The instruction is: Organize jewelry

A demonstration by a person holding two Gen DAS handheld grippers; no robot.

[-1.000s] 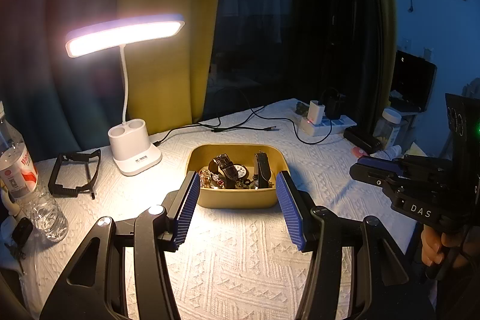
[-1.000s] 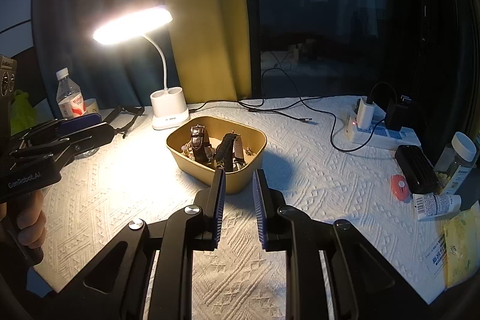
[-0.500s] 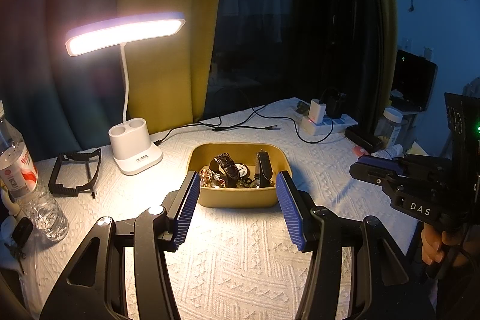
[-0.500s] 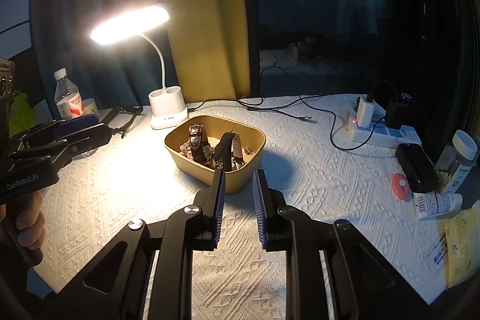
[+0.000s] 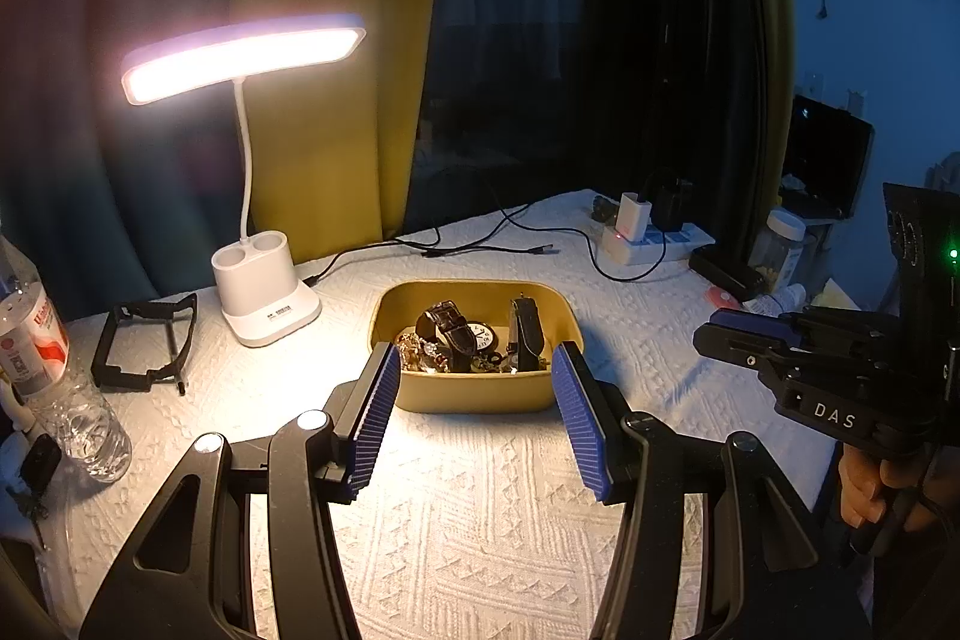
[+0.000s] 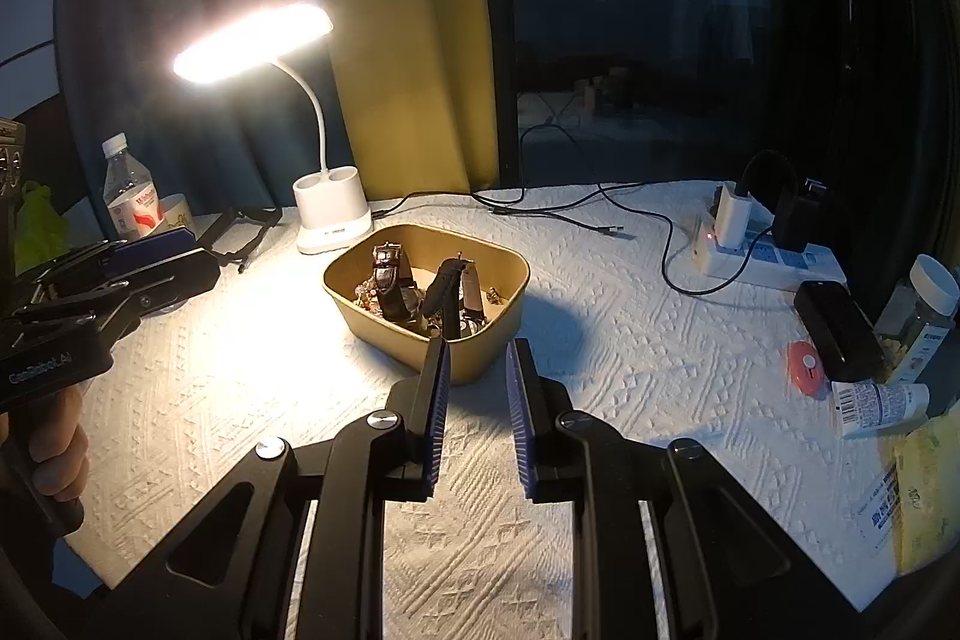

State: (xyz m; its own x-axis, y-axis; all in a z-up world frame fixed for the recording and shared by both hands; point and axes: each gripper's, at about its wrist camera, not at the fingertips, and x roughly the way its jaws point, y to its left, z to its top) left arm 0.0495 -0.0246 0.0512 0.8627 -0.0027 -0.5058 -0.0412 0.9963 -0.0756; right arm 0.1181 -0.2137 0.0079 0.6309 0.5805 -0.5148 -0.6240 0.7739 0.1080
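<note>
Nothing much moved in the last second: both grippers hang where they were, tray untouched.

Table (image 5: 480, 538) under white quilted cloth, lamp (image 5: 258, 244) lit at back left. Yellow tray (image 5: 474, 394) sits mid-table, just right of the lamp base. In the left view its long axis runs left-right across the frame; in the right view it sits skewed, a corner toward the camera.

Left gripper (image 5: 474, 418) hovers low in front of the tray, fingers spread wide, about the tray's width, holding nothing. Right gripper (image 6: 477, 412) also faces the tray's near wall, fingers at a narrow gap, nothing between them.

In the tray: brown-strap watch (image 5: 450, 334) standing on edge at left, black strap (image 5: 525, 334) upright at right, small jewelry (image 5: 420, 355) tangled underneath; pieces too small to sort out.

Right view alone shows the red disc (image 6: 804, 364) and tube (image 6: 879, 400) at far right. Left view alone shows the keys (image 5: 36, 466) by the bottle (image 5: 54, 388).
</note>
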